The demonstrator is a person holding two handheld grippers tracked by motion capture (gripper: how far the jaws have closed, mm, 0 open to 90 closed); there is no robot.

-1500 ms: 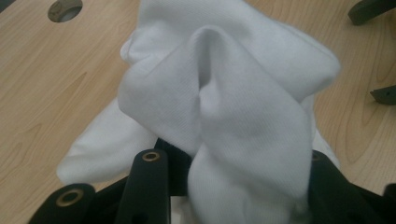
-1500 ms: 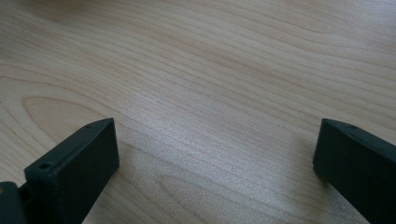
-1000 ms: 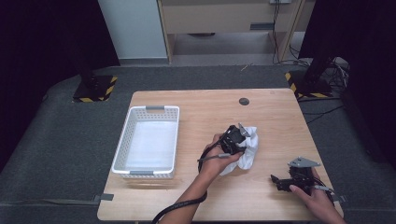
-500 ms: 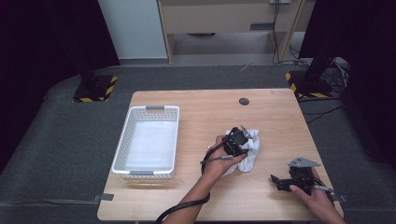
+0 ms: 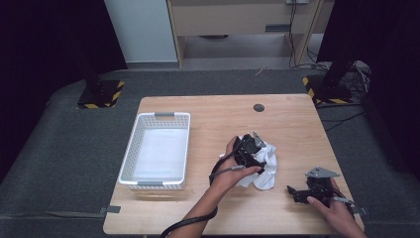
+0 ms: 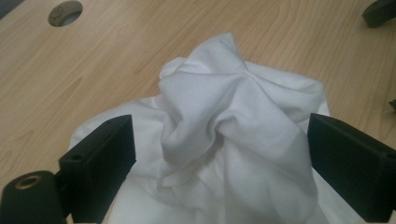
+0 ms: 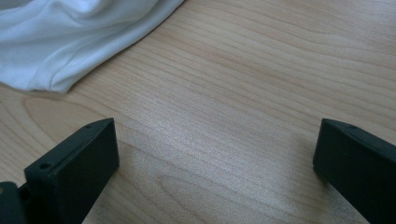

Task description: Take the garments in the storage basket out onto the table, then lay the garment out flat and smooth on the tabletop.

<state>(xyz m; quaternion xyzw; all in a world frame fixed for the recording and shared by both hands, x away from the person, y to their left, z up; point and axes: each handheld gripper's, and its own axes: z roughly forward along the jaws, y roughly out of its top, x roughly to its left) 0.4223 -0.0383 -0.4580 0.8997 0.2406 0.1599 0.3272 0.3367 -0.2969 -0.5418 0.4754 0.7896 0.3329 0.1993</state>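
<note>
Left tool [image 6: 219,154]: jaws just opened wide, astride white cloth [image 6: 233,121], not pinching.
Right tool [image 7: 215,163]: wide, empty, beside cloth.
Advice: bite one thick fold.

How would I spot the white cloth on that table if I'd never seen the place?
Start at the wooden table. A white basket sits on its left side; look to the right of it, near the table's middle. There lies the white cloth, the only soft, crumpled thing on the table, with the left gripper right over it.
</note>
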